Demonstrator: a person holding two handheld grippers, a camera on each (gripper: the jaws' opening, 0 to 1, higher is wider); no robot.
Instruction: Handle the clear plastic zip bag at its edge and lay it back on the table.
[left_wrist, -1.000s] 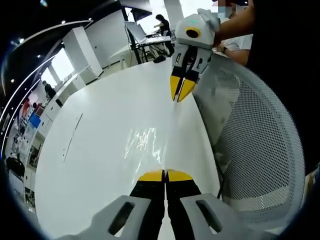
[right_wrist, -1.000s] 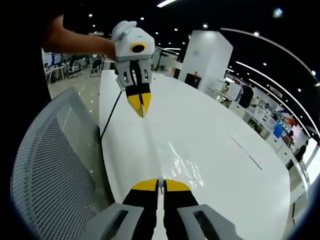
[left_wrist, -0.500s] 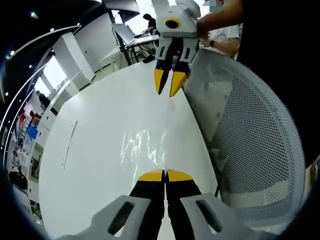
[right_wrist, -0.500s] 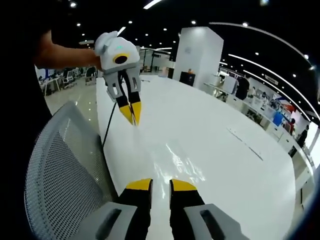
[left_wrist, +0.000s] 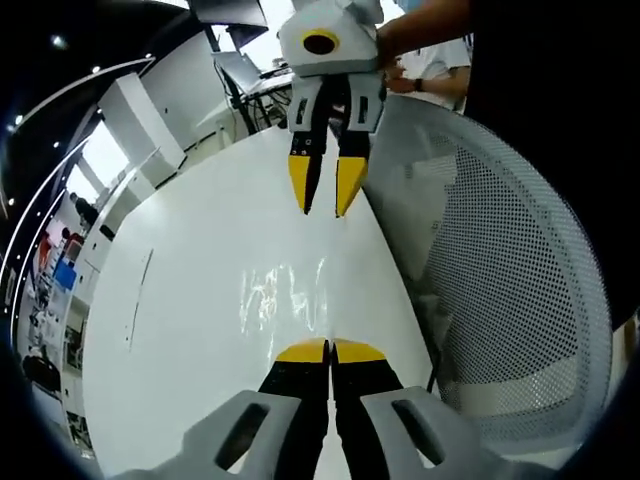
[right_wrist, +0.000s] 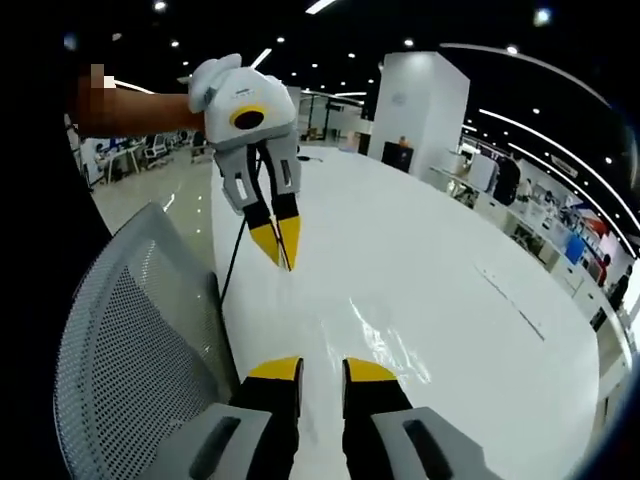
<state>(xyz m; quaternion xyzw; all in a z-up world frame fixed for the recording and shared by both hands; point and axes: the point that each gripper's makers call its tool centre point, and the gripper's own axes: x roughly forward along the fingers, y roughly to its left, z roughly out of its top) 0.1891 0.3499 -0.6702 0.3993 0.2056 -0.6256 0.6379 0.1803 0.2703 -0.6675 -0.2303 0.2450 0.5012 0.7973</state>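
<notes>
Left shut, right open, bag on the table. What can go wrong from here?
1. The clear zip bag shows only as glints on the white table, so its edge is easy to misjudge. I cannot tell whether the closed left gripper pinches it.
2. The bag lies near the table's edge beside the mesh chair; a drag might pull it off.
3. The right gripper hangs open above the table, so the bag may fold if it is lifted from one side.

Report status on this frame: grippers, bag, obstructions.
Left gripper shut, apparently pinching the clear zip bag's near edge; right gripper open, off it. Bag flat on the white table. Mesh chair at table edge, not obstructing.
</notes>
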